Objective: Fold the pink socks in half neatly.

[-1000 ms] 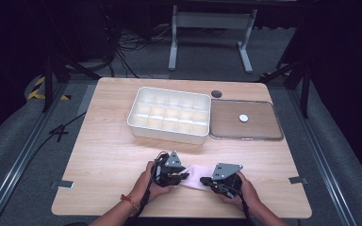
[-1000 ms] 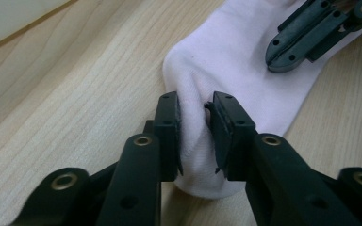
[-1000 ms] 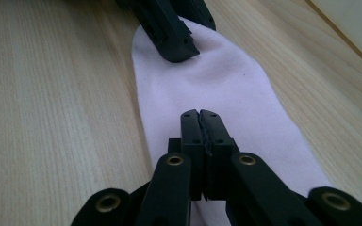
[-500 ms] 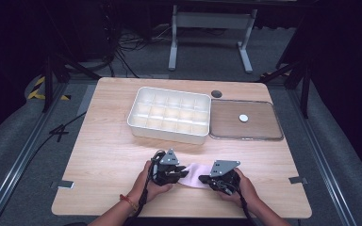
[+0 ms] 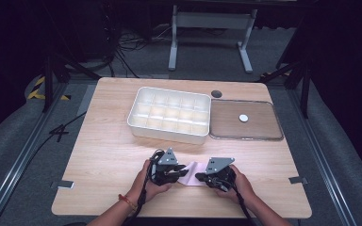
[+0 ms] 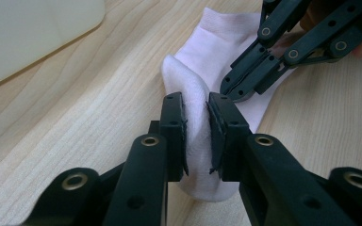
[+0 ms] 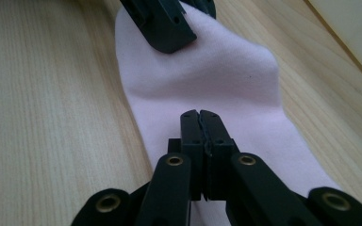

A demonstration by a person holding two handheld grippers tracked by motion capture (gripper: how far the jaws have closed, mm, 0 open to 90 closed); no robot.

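A pale pink sock (image 5: 192, 173) lies flat on the wooden table (image 5: 103, 155) near its front edge, between two hands. My left gripper (image 5: 181, 169) comes at it from the left. In the left gripper view my left gripper (image 6: 196, 101) is shut on a raised fold of the sock (image 6: 217, 42). My right gripper (image 5: 200, 177) comes from the right, its jaws fully together. Its tip (image 7: 201, 115) rests on the sock (image 7: 217, 70), and I see no fabric between the pads. The left gripper (image 7: 167, 33) shows at the sock's far end.
A white tray (image 5: 167, 134) with several compartments stands at the table's middle back. Beside it on the right lies a clear flat lid (image 5: 245, 132) with a small white disc (image 5: 243, 118). A dark round spot (image 5: 216, 93) sits behind them.
Both hands stay at the sock. The left gripper has shifted only slightly.
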